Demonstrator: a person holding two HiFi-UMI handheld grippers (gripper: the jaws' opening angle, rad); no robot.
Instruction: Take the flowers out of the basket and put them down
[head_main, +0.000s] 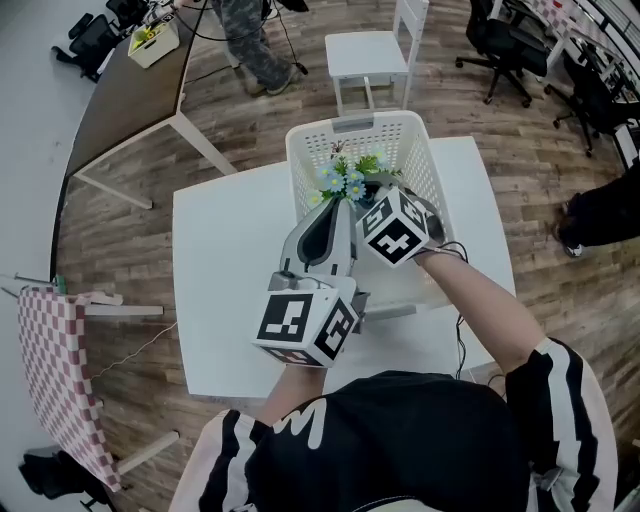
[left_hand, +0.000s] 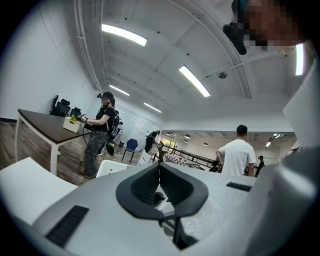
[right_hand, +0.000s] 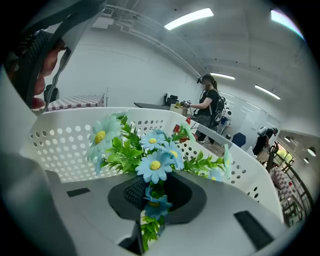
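A bunch of blue daisy-like flowers (head_main: 350, 178) with green leaves stands inside the white perforated basket (head_main: 424, 150) on the white table (head_main: 230, 300). My right gripper (head_main: 370, 192) reaches into the basket, and its jaws are shut on the lower part of the bunch. In the right gripper view the flowers (right_hand: 152, 165) rise from between the pads of the right gripper (right_hand: 152, 192), with the basket wall (right_hand: 65, 145) behind them. My left gripper (head_main: 338, 206) points at the basket's near left side with its jaws shut on nothing. In its own view, the left gripper (left_hand: 160, 167) looks up at the room.
A white chair (head_main: 370, 55) stands just beyond the table. A brown table (head_main: 130, 100) with a person (head_main: 245, 40) beside it is at the far left. A checkered-cloth table (head_main: 50, 360) is at the left, office chairs (head_main: 500, 40) at the far right.
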